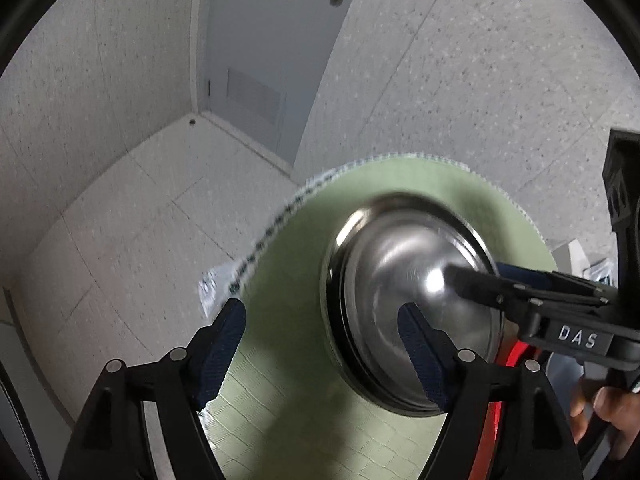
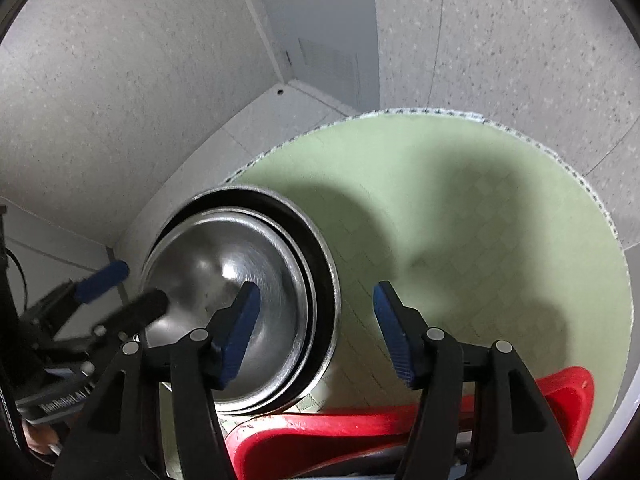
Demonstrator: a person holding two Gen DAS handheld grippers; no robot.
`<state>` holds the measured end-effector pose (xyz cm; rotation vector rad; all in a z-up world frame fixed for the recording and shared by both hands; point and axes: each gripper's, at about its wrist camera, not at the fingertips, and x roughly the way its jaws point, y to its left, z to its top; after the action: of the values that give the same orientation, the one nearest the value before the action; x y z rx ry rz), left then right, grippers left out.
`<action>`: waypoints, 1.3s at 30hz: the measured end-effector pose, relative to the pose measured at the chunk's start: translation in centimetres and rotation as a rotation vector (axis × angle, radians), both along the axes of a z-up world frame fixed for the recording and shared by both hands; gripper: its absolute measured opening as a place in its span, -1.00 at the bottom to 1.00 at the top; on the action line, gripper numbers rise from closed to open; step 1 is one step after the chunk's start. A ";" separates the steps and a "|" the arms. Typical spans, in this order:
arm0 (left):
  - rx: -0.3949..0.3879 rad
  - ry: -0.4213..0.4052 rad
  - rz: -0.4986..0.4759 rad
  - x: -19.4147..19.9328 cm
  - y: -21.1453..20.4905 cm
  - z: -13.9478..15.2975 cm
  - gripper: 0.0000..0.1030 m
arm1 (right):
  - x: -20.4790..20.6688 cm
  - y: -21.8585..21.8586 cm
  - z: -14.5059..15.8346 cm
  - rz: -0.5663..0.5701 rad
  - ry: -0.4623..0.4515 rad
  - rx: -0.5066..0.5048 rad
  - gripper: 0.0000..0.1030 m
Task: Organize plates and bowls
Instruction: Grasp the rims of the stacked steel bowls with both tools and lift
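Note:
A stack of shiny steel bowls [image 1: 404,292] sits on a round table with a green cloth [image 1: 288,272]; the stack also shows in the right wrist view [image 2: 240,300]. My left gripper [image 1: 320,340] is open and empty just in front of the stack. My right gripper [image 2: 316,324] is open and empty over the stack's right rim; in the left wrist view [image 1: 484,276] it straddles the far rim, one finger inside the top bowl. A red plate [image 2: 352,428] lies at the near edge.
The green cloth [image 2: 460,240] stretches to the right of the bowls. The table edge [image 2: 440,114] drops to a pale tiled floor. A grey door [image 1: 272,60] and speckled walls stand behind. A hand [image 1: 608,412] shows at the right.

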<state>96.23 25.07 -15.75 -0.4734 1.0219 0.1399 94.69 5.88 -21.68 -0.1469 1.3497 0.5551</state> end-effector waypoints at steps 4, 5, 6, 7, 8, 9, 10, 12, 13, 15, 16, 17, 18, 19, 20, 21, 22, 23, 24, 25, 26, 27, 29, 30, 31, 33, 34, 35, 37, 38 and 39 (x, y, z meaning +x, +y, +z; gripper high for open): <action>-0.036 0.020 -0.011 0.8 -0.3 -0.8 0.38 | 0.0 0.0 -0.8 0.006 0.034 0.005 0.17; -0.043 0.024 -0.018 1.0 -0.5 -1.0 0.36 | 0.0 0.0 -1.1 0.008 0.043 0.005 0.17; -0.050 0.028 -0.027 1.2 -0.6 -1.2 0.21 | 0.0 0.1 -1.3 0.011 0.051 0.007 0.17; -0.059 0.032 -0.038 1.5 -0.7 -1.4 -0.01 | -0.1 0.1 -1.5 0.014 0.061 0.011 0.15; -0.069 0.032 -0.045 1.7 -0.8 -1.6 -0.11 | -0.3 0.1 -1.7 0.018 0.068 0.013 0.05; -0.063 0.039 -0.049 1.9 -0.8 -1.7 -0.14 | -0.4 0.3 -1.8 0.029 0.071 0.010 -0.07; -0.048 0.039 -0.045 2.1 -0.8 -1.7 -0.16 | -0.5 0.4 -1.9 0.035 0.069 0.002 -0.11; -0.049 0.039 -0.034 2.2 -0.4 -1.8 -0.18 | -0.6 0.5 -1.8 0.034 0.060 -0.005 -0.11; -0.060 0.040 -0.022 2.3 -0.1 -1.8 -0.23 | -0.6 0.4 -1.8 0.027 0.058 0.006 -0.11; -0.059 0.039 -0.013 2.5 0.2 -1.6 -0.24 | -0.7 0.3 -1.6 0.026 0.057 0.021 -0.11; -0.046 0.038 -0.008 2.6 0.3 -1.4 -0.25 | -0.8 0.3 -1.5 0.028 0.056 0.026 -0.11; -0.040 0.034 -0.004 2.5 0.2 -1.2 -0.25 | -0.9 0.3 -1.3 0.031 0.050 0.035 -0.11; -0.041 0.024 0.007 2.6 0.5 -0.7 -0.25 | -0.9 0.3 -0.9 0.033 0.043 0.041 -0.10; -0.037 0.018 0.009 2.3 0.3 -0.4 -0.25 | -0.9 0.3 -0.6 0.034 0.036 0.047 -0.11; -0.028 0.006 0.015 2.3 0.5 0.2 -0.25 | -0.9 0.4 -0.4 0.034 0.029 0.051 -0.10; -0.017 -0.004 0.020 2.3 0.4 0.8 -0.25 | -0.9 0.4 0.2 0.034 0.015 0.065 -0.10; -0.009 -0.014 0.024 2.3 0.5 1.4 -0.25 | -0.8 0.4 0.5 0.035 0.010 0.071 -0.10; -0.004 -0.026 0.030 2.1 0.5 1.9 -0.25 | -0.8 0.3 0.9 0.034 0.000 0.079 -0.12; 0.003 -0.043 0.038 2.1 0.7 2.9 -0.25 | -0.9 0.2 1.6 0.036 -0.017 0.089 -0.17; 0.006 -0.054 0.042 1.8 0.5 3.4 -0.26 | -1.0 0.2 2.2 0.036 -0.026 0.103 -0.18; 0.008 -0.068 0.047 1.6 0.4 4.0 -0.26 | -1.0 0.1 2.6 0.035 -0.031 0.114 -0.18; 0.020 -0.086 0.050 1.5 0.3 5.0 -0.25 | -1.1 -0.1 3.3 0.035 -0.038 0.129 -0.18; 0.053 -0.104 0.054 1.1 -0.6 6.0 -0.25 | -0.9 -0.3 4.3 0.039 -0.056 0.145 -0.22; 0.061 -0.108 0.054 0.6 -0.7 6.3 -0.25 | -0.9 -0.4 4.6 0.041 -0.059 0.146 -0.22; 0.061 -0.106 0.056 0.5 -1.0 6.5 -0.26 | -1.0 -0.4 4.9 0.040 -0.059 0.149 -0.22; 0.053 -0.112 0.059 0.1 -1.4 6.9 -0.26 | -0.8 -1.0 5.3 0.031 -0.059 0.166 -0.22; 0.056 -0.113 0.060 -0.2 -1.9 7.1 -0.26 | -0.7 -1.3 5.6 0.031 -0.059 0.176 -0.22; 0.061 -0.115 0.059 -0.4 -2.1 7.5 -0.26 | -0.6 -1.7 5.7 0.033 -0.062 0.185 -0.22; 0.073 -0.127 0.055 -0.8 -2.9 8.7 -0.26 | -0.8 -2.3 6.8 0.048 -0.070 0.187 -0.22; 0.072 -0.131 0.051 -1.2 -3.3 9.2 -0.25 | -0.9 -2.7 7.4 0.048 -0.074 0.194 -0.22; 0.066 -0.141 0.047 -1.6 -3.9 9.8 -0.25 | -1.0 -3.0 7.8 0.051 -0.077 0.193 -0.22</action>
<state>94.62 21.19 -5.98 -0.4410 0.8655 0.1793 93.69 2.84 -13.92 -0.0448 1.2135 0.7127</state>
